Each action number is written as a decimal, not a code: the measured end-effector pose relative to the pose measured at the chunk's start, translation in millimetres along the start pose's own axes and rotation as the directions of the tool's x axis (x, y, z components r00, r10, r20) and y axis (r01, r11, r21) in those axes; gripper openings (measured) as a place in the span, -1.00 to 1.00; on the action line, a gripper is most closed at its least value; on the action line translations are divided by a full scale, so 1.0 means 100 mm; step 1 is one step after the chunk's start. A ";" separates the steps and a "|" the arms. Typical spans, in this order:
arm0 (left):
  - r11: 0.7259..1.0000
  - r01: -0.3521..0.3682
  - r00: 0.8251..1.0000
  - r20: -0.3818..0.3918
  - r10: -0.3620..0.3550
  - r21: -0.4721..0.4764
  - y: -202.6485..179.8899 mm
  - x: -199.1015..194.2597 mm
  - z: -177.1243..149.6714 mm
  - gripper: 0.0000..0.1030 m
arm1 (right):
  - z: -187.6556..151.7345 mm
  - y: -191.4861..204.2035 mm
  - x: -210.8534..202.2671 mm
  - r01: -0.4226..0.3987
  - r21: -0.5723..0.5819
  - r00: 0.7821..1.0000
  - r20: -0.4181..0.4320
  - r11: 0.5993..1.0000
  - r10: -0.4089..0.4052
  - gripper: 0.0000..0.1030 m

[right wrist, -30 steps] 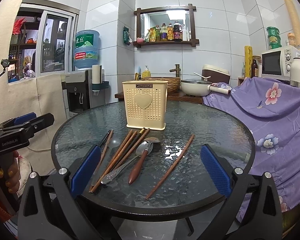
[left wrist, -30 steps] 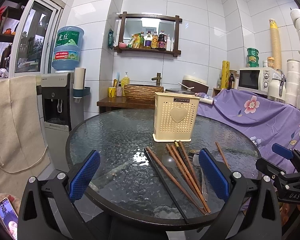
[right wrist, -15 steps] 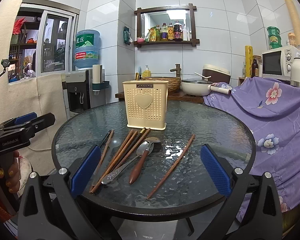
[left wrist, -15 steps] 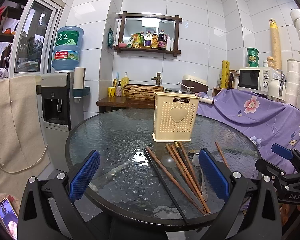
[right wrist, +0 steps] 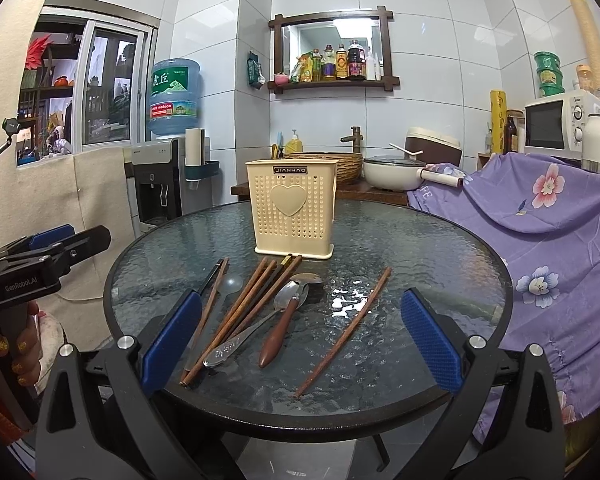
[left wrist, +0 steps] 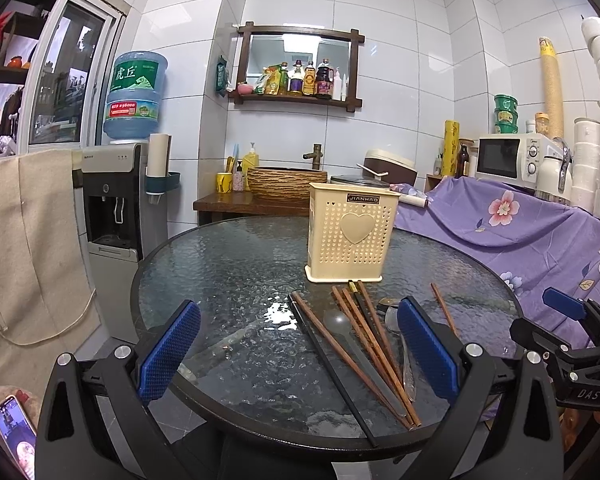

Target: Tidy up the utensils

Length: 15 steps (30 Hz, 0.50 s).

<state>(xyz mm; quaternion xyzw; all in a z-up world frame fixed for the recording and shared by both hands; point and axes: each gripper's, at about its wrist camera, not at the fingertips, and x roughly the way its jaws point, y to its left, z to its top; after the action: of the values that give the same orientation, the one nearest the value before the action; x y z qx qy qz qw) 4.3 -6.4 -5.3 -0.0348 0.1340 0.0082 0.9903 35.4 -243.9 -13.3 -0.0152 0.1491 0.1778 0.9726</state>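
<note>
A cream perforated utensil holder [left wrist: 350,232] [right wrist: 294,210] stands upright on the round glass table [left wrist: 220,272] [right wrist: 440,248]. In front of it lie several wooden chopsticks [left wrist: 364,336] [right wrist: 248,304], a black chopstick [left wrist: 332,372], a metal spoon [right wrist: 260,324], a wooden-handled spoon [right wrist: 280,328] and a lone chopstick [right wrist: 344,328]. My left gripper [left wrist: 298,354] is open and empty over the near table edge. My right gripper [right wrist: 300,346] is open and empty, above the near ends of the utensils.
A purple flowered cloth [left wrist: 520,224] [right wrist: 540,220] covers furniture right of the table. A water dispenser [left wrist: 112,208] stands at the left. A wooden counter with a basin and pot [right wrist: 388,172] lies behind. A phone [left wrist: 14,436] lies low left.
Almost nothing: both grippers stay open and in place. The right wrist view has crept very slightly.
</note>
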 end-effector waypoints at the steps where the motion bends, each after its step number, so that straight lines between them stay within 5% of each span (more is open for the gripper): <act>1: 1.000 0.002 1.000 -0.001 -0.002 -0.003 0.00 0.00 0.00 0.89 | 0.00 0.00 0.00 0.001 -0.001 1.000 -0.001 1.000 -0.001 0.91; 9: 1.000 -0.027 0.998 -0.055 0.026 -0.011 0.04 0.12 0.00 0.89 | 0.00 0.00 0.09 0.009 -0.003 0.999 -0.036 1.000 -0.009 0.91; 15: 0.995 -0.096 0.980 -0.173 0.101 0.037 0.04 0.41 0.04 0.89 | 0.07 -0.18 0.47 0.056 0.036 0.983 -0.176 0.998 -0.049 0.91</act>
<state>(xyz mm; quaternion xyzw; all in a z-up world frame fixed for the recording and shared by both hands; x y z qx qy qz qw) 44.9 -1.5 -12.7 -0.0145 0.2220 0.0521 0.9735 85.2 -244.0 -21.0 -0.0150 0.2373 0.1471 0.9601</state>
